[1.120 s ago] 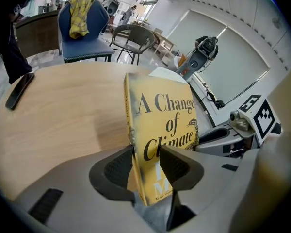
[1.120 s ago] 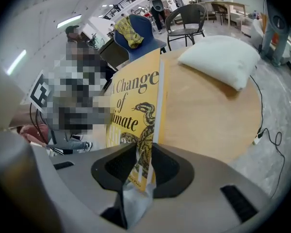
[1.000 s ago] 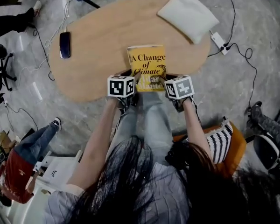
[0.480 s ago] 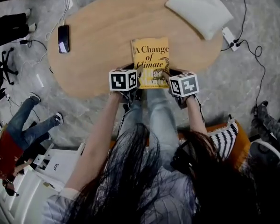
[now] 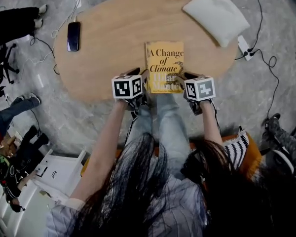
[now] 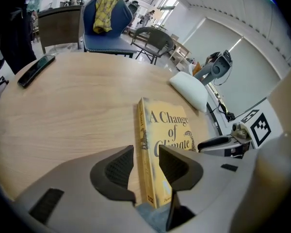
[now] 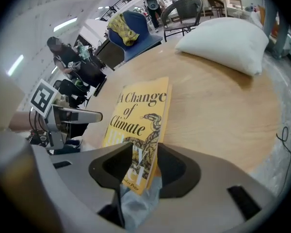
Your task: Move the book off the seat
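Yellow book (image 5: pixel 164 65) on table (image 5: pixel 113 38), edges inside open left tongs (image 6: pixel 145 157) and just-opened right tongs (image 7: pixel 144 155), phone (image 5: pixel 73 36), pillow (image 5: pixel 216 15) beyond.

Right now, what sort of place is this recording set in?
Probably an open-plan office or lab lounge: an oval wooden table, a blue armchair and a wicker chair beyond it, and a power strip lying on the polished floor.

Bare wood is lying open across the oval table (image 5: pixel 113 43), leaving wide passage between the phone (image 5: pixel 73 36) at the far left and the pillow (image 5: pixel 216 15) at the far right, while the yellow book (image 5: pixel 164 65) is sitting at the near edge, blocking only that middle strip
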Demonstrator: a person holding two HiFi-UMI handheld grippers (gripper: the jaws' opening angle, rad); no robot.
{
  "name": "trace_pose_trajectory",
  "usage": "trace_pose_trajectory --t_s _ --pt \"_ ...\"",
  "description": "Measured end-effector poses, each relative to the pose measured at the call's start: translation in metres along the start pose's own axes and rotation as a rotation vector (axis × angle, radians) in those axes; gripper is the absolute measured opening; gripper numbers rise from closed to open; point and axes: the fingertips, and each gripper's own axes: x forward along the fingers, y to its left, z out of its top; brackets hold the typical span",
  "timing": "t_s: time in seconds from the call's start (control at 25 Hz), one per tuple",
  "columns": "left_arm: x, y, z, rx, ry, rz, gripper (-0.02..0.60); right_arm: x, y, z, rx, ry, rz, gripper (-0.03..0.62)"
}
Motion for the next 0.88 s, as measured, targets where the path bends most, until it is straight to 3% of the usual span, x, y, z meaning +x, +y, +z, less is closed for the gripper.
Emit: trace_pose_trajectory --t_s 0.2,0.44,0.68,0.88 --pt "-0.035 0.004 0.010 -0.019 -0.083 -0.027 0.172 -0.030 0.014 0.036 0.028 -0.145 0.011 0.152" --pt "-0.080 -0.014 0.023 0.033 -0.168 -0.095 0.160 -0.077 0.060 0.080 0.027 -0.349 0.051 0.136" --pt "-0.140 -0.041 0.031 0.105 -0.253 -0.161 0.129 -0.133 0.127 0.088 -0.010 -0.485 0.047 0.115" --pt "-0.216 -0.075 0.028 0.217 -0.334 -0.234 0.118 -0.189 0.177 0.079 -0.060 -0.570 0.016 0.104"
